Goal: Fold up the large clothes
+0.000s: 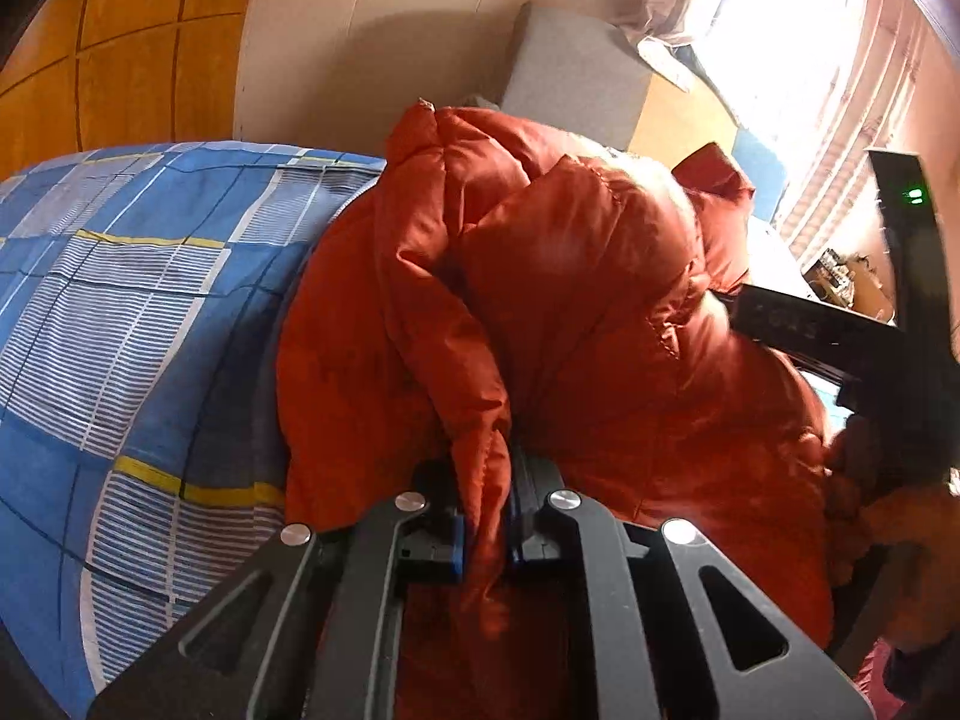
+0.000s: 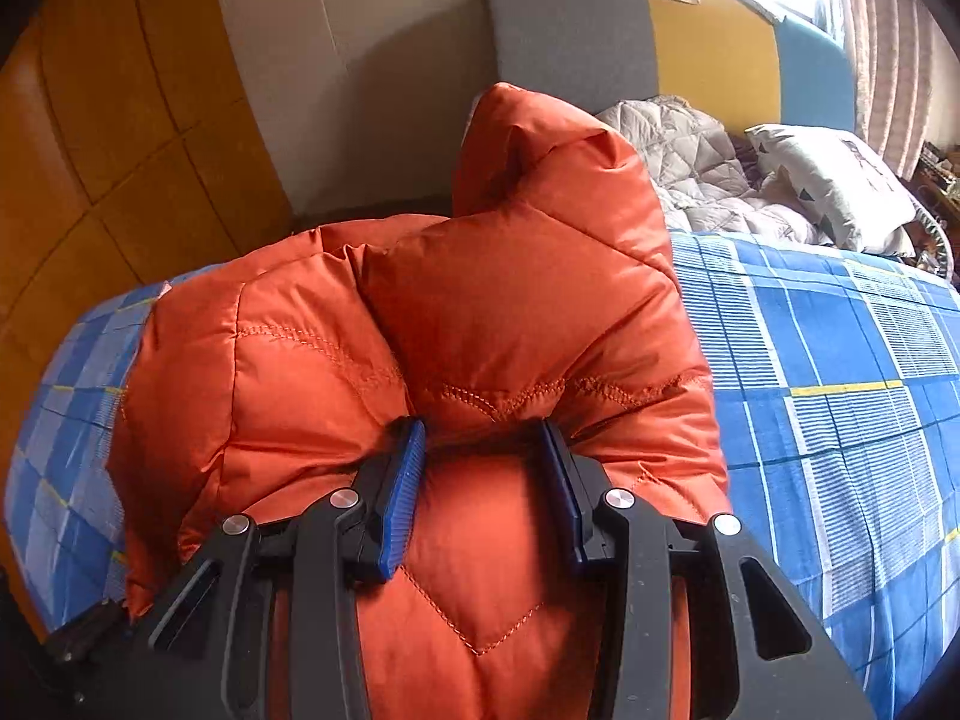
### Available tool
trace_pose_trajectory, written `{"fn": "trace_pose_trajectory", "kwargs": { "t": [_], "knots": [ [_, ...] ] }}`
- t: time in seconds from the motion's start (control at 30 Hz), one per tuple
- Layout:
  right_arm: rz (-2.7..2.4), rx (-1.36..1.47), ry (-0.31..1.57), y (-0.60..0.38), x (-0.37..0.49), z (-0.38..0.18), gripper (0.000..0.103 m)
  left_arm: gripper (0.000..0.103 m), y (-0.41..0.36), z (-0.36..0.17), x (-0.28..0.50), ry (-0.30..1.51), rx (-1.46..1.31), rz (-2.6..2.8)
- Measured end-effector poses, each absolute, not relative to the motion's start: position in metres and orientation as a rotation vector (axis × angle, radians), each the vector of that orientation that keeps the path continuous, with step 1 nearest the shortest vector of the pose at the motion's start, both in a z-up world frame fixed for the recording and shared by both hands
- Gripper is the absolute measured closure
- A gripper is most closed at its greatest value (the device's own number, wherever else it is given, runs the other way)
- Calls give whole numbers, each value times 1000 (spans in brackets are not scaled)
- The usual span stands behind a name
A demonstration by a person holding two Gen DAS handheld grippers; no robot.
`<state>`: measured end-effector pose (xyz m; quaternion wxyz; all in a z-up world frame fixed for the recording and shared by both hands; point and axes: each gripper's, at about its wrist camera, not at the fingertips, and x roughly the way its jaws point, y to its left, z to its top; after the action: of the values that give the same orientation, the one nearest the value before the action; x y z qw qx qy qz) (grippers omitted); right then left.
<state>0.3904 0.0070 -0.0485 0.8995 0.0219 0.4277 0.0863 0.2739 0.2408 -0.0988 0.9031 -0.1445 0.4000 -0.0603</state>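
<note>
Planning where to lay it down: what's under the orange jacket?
The orange jacket lies on a blue checked bedsheet, visible either side. Whatever lies directly beneath the jacket is covered.

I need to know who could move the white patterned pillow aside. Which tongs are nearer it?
Right. The right tongs, gripping the orange jacket, face the pillow across the bedsheet. The left tongs grip the jacket with no pillow in their view.

No legible text or labels.

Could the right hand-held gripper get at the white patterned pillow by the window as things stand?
Probably not yet. The right hand-held gripper is shut on a thick fold of the orange down jacket, and the pillow lies across the blue checked bedspread. It would have to let go first.
</note>
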Motion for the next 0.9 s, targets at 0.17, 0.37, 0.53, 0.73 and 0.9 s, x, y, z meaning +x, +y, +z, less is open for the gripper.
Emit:
{"fn": "trace_pose_trajectory", "kwargs": {
  "t": [0.17,0.37,0.53,0.73,0.9],
  "knots": [
    [176,56,878,2,376,-43,63,92,240,-103,276,832,-295,-110],
    [189,38,893,1,364,-42,63,92,238,-102,275,838,-274,-109],
    [198,4,930,9,377,-50,63,92,238,-105,277,849,-285,-107],
    [287,98,905,-27,363,-25,29,90,240,-104,278,843,-291,-126],
    [318,256,978,-84,354,-42,17,88,251,-110,279,832,-351,-157]
  ]
}}
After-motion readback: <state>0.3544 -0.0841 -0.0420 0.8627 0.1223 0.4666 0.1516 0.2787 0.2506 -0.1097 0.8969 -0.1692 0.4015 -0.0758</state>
